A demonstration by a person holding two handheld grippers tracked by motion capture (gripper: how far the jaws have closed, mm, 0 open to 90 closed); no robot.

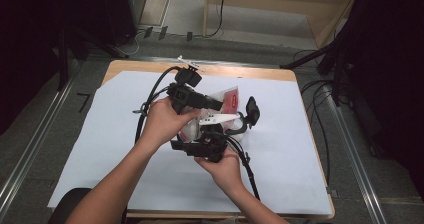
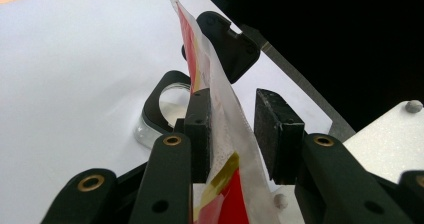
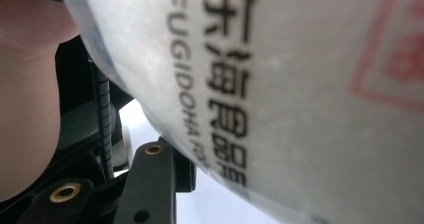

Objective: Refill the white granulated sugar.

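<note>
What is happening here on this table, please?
A person holds a tool in each hand above a table covered with white paper. The left tool has a red and white plastic packet standing between its pads; it lies against one pad, with a gap to the other. The right tool is at the same packet, very close. A small glass jar lies behind.

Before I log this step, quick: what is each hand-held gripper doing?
Left hand-held gripper: open, the snack packet between its jaws, lying against one pad only.
Right hand-held gripper: cannot be told; the packet hides its jaws.
</note>
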